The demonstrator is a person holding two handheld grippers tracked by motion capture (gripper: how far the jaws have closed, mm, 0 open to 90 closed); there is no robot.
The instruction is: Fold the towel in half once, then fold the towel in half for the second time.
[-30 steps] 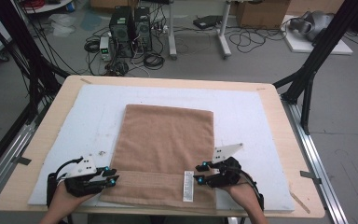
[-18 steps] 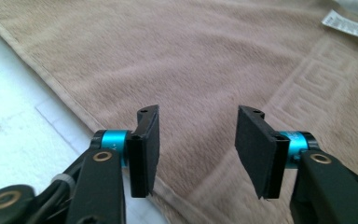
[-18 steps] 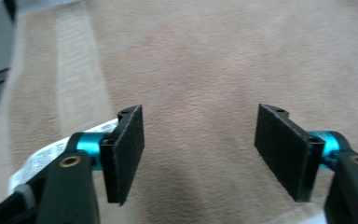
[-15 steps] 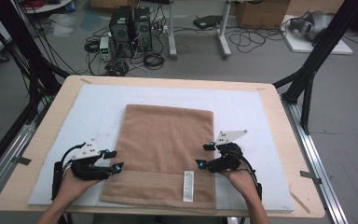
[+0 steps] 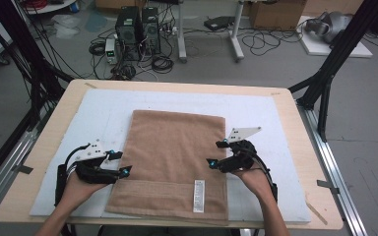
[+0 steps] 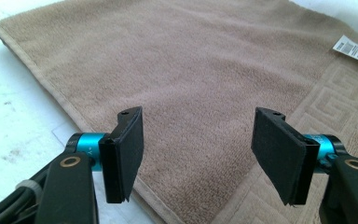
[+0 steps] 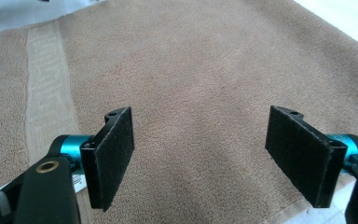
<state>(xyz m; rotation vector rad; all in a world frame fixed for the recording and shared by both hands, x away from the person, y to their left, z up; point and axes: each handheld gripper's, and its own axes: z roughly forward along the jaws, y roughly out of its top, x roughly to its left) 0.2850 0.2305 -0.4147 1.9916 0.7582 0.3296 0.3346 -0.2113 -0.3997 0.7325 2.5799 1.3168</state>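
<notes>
A brown towel [image 5: 177,157] lies folded flat on the white mat [image 5: 266,123], its white label [image 5: 198,195] near the front edge. My left gripper [image 5: 120,162] hovers at the towel's left edge. Its jaws have just been opening and stand open with nothing between them. In the left gripper view, the left gripper [image 6: 198,154] hangs over the towel [image 6: 205,70] hem, and the label [image 6: 354,46] shows far off. My right gripper [image 5: 215,153] is at the towel's right edge, its jaws also just opened and empty. In the right gripper view, the right gripper [image 7: 200,158] sits above the towel [image 7: 200,70].
The mat covers most of a wooden table [image 5: 295,105]. Black frame struts [image 5: 325,83] rise at the table's left and right sides. Beyond the far edge, computer towers [image 5: 138,29] and cables sit on the floor.
Both hands have moved away from the towel's near edge, farther up its sides and slightly higher. Both pairs of jaws have spread wider.
</notes>
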